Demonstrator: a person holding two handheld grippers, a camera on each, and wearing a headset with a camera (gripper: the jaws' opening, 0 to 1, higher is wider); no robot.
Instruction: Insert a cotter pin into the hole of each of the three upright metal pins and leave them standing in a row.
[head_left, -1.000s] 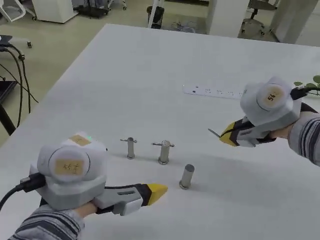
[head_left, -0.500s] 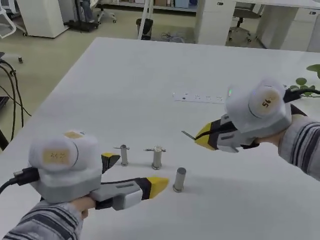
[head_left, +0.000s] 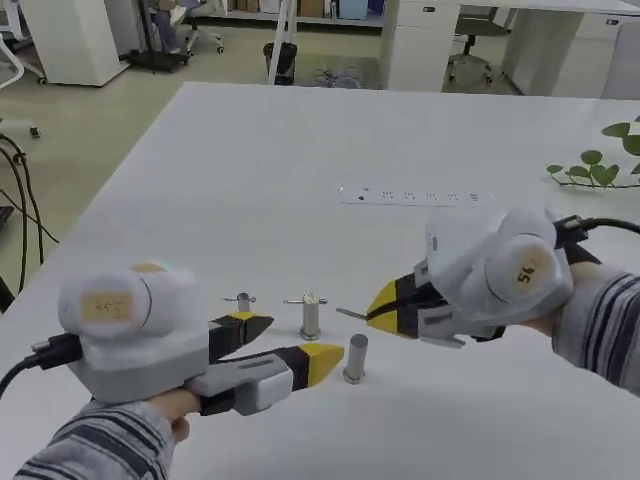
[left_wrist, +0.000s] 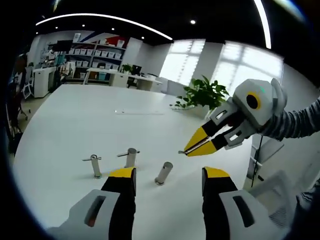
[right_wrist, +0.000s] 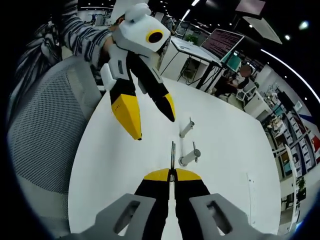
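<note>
- Cotter pin sits lower centre, pinched by the right gripper, jaws closed on it, aimed at the bare metal pin.
- Left gripper jaws open beside that pin, likely to steady it.

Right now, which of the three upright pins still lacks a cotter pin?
The right-end pin in the head view: its top is bare, while the middle pin and left pin each carry one crosswise.

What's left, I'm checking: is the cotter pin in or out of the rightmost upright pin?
Out: the rightmost pin shows no crosspiece; the right gripper holds a cotter pin.
</note>
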